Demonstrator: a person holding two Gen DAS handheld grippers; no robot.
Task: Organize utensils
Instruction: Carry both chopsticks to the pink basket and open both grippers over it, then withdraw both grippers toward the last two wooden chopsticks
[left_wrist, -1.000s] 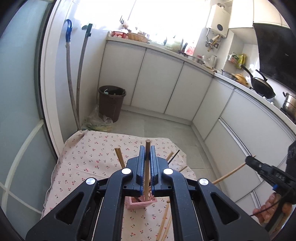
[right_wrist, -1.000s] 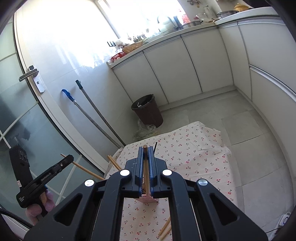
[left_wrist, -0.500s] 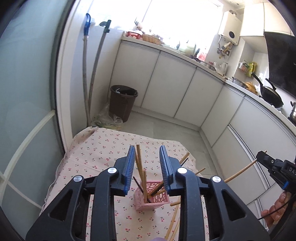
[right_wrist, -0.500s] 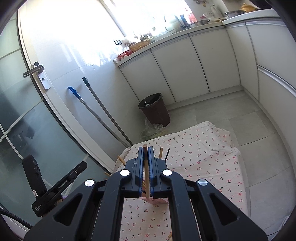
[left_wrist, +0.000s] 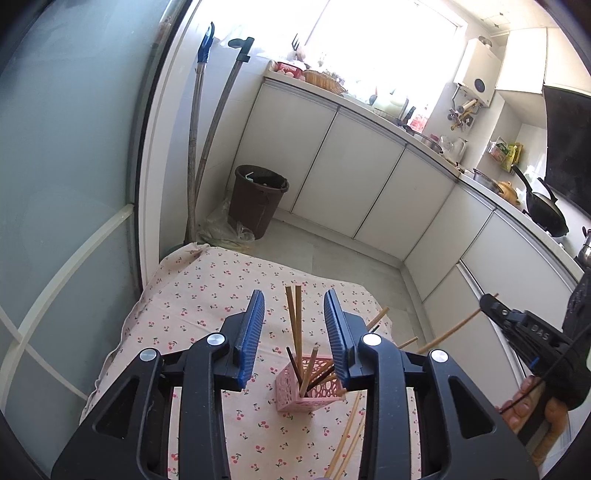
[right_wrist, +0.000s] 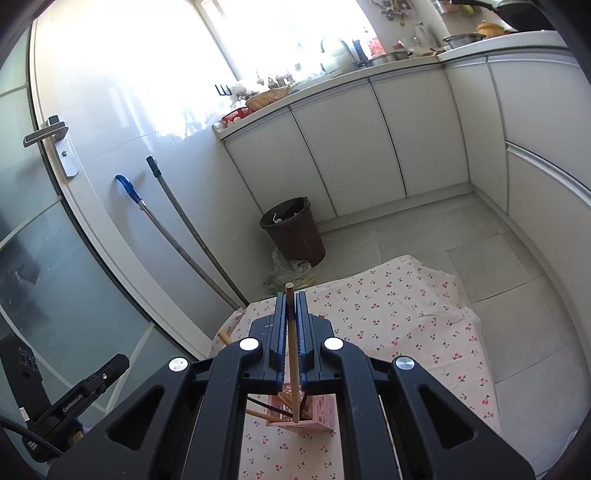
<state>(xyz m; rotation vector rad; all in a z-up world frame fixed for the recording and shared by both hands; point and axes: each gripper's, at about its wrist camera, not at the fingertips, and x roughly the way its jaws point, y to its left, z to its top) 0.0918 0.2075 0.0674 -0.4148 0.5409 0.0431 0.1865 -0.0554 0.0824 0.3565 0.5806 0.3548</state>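
The left gripper (left_wrist: 294, 334), which clamped a wooden chopstick a second ago, has let it go: its blue jaws are opening and stand clear on either side of the freed chopsticks (left_wrist: 294, 317), which now rest upright in the pink lattice holder (left_wrist: 309, 384) just below and beyond the fingertips. That delivery looks complete, and the next one is queued: the right gripper (right_wrist: 291, 334) has swung in over the same pink lattice holder (right_wrist: 314, 413), its jaws pressed tight on a single chopstick (right_wrist: 291, 354) whose lower end hangs above the opening. In the left wrist view that right gripper (left_wrist: 488, 302) appears off to the right, a hand (left_wrist: 532, 410) on its handle. More loose chopsticks (left_wrist: 347, 435) lie on the cloth beside the holder, so the sorting seems only partly done. Everything stands on a cherry-print tablecloth (left_wrist: 207, 295) over a small table. Beyond its far edge are a grey tiled floor, a brown waste bin (left_wrist: 258, 199), two mop handles (left_wrist: 207, 129) propped against the wall, white cabinets (left_wrist: 369, 173), and a sunlit, cluttered countertop with a wok (left_wrist: 543, 214) at far right.
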